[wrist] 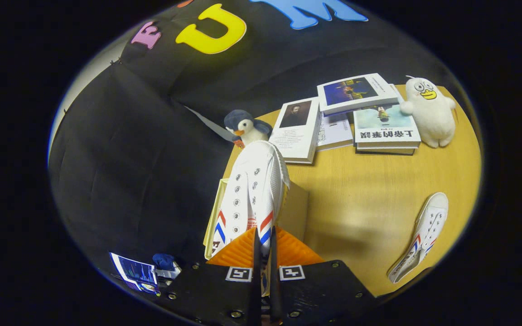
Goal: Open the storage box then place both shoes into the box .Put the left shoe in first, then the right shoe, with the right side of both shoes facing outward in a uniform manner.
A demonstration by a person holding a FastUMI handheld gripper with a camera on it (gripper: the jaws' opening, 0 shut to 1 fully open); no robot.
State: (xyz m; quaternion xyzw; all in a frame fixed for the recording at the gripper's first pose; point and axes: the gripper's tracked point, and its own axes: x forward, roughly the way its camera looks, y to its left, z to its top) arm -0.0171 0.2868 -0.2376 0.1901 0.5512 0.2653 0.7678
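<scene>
My gripper (264,246) is shut on a white canvas shoe (252,194) with red and blue stripes, its fingers pinching the heel collar. The shoe points away from me, toe up toward the penguin toy. It hangs over the open cream storage box (295,210), which stands at the table's left edge; most of the box is hidden behind the shoe. The second white shoe (422,237) lies on its side on the wooden table (369,190), well to the right of the fingers.
Beyond the box sit a penguin plush (246,127), several books (356,113) and a white duck plush (431,113) at the table's far side. Black cloth hangs to the left. A small screen (136,274) lies low on the left.
</scene>
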